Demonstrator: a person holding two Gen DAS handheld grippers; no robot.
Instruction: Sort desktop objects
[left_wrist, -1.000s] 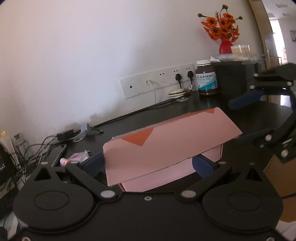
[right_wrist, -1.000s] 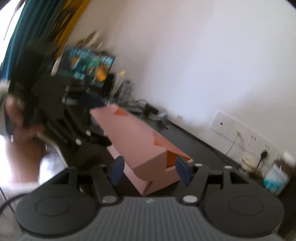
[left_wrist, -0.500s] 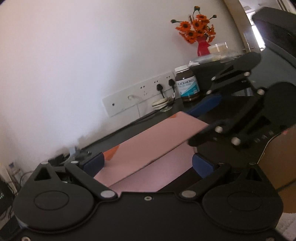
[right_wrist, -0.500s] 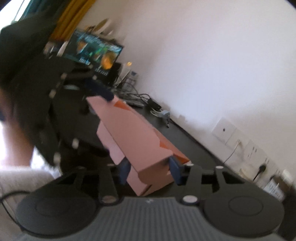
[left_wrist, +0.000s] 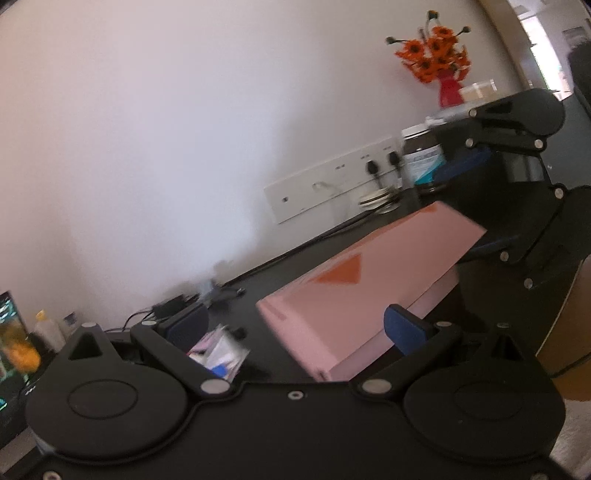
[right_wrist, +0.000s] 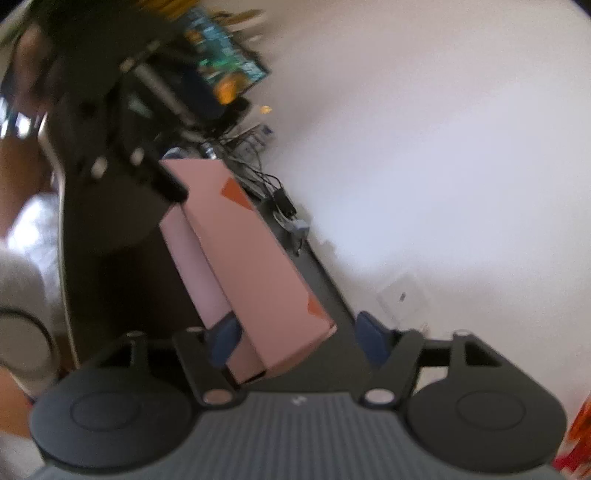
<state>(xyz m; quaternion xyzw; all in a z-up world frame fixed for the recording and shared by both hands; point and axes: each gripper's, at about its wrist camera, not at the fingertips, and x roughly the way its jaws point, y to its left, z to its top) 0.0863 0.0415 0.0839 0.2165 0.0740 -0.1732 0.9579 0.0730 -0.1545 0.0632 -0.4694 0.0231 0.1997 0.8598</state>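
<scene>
A pink cardboard box with orange corner triangles lies on the dark desk, its lid folded down onto the base. My left gripper is open around the box's near corner; its left pad stands well clear of the box. My right gripper straddles the other end of the pink box. Its jaws are opening, with a gap between the right pad and the cardboard. In the left wrist view the right gripper shows at the far right.
Small packets lie by my left finger. Cables and a plug run along the wall. A wall socket strip, a supplement jar and a vase of orange flowers stand at the back. A screen is lit beyond the box.
The box lid has dropped from raised to flat on the base. The right gripper rolled, narrowed on the box end, then widened. The left gripper shifted left.
</scene>
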